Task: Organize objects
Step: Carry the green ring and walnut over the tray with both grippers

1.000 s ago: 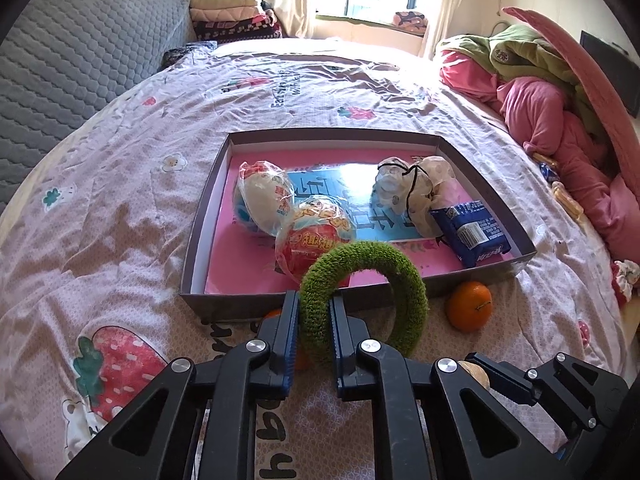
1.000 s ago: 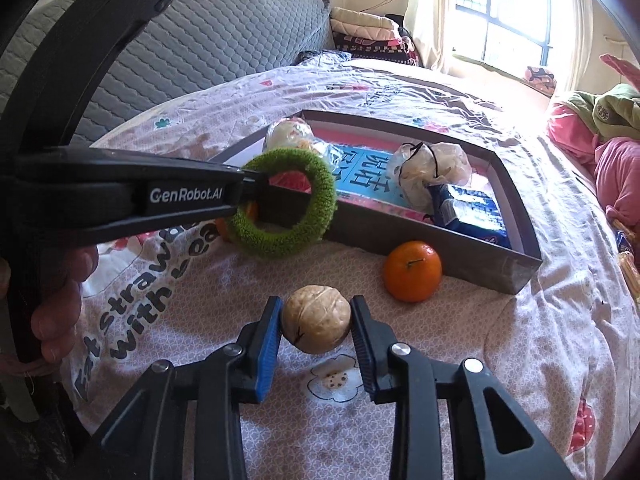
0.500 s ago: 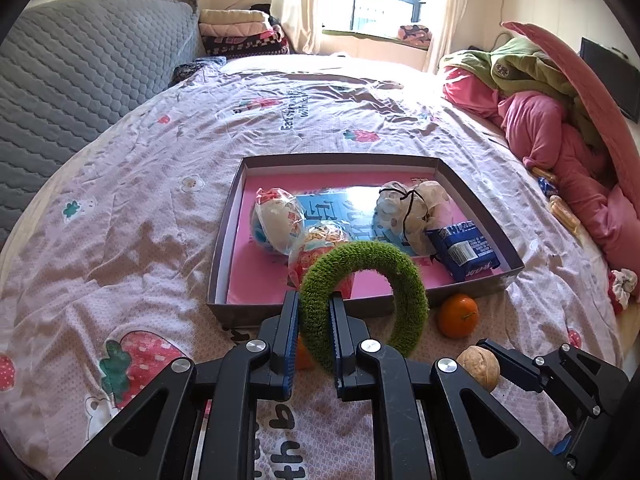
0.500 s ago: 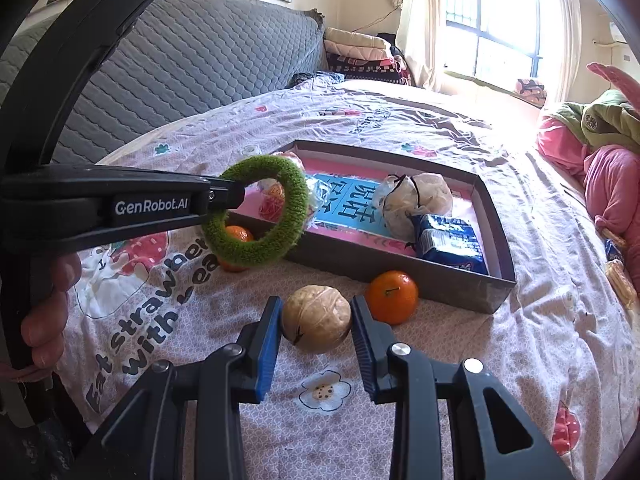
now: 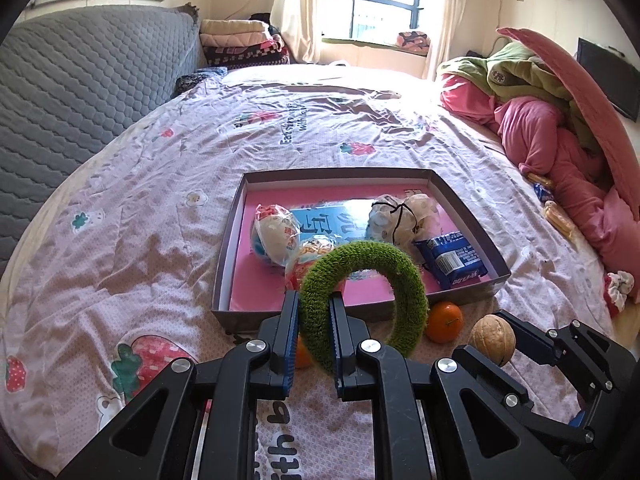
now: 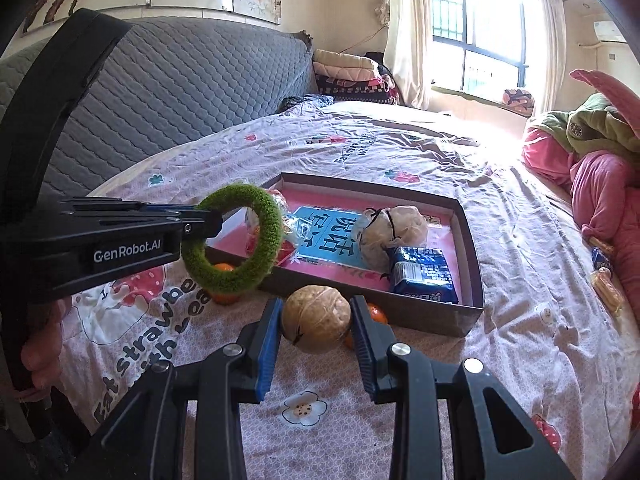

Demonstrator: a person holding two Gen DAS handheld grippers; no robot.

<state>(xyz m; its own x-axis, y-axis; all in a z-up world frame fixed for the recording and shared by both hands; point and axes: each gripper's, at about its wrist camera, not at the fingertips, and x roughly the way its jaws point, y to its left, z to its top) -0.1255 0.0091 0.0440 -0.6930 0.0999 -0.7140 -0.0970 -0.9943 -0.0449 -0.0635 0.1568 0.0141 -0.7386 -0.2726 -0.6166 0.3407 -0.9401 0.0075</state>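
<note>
My left gripper (image 5: 314,320) is shut on a fuzzy green ring (image 5: 400,276), held upright above the bed just in front of the shallow box (image 5: 228,248). The same ring (image 6: 264,220) hangs at the left gripper's tip in the right wrist view. My right gripper (image 6: 316,322) is shut on a brown walnut (image 6: 316,318), lifted off the sheet near the box's front wall (image 6: 400,312). The walnut (image 5: 492,338) shows low right in the left wrist view. One orange (image 5: 444,320) lies by the box front, another (image 6: 224,270) sits behind the ring.
The box holds two wrapped toy eggs (image 5: 274,234), a tied white pouch (image 5: 400,216) and a blue snack pack (image 5: 452,258). Pink and green bedding (image 5: 552,132) is heaped at the right. A grey quilted headboard (image 5: 80,80) runs along the left. A hand (image 6: 40,344) grips the left tool.
Both grippers have risen with the ring and the walnut still held. The box and the oranges now appear lower and farther off in both views.
</note>
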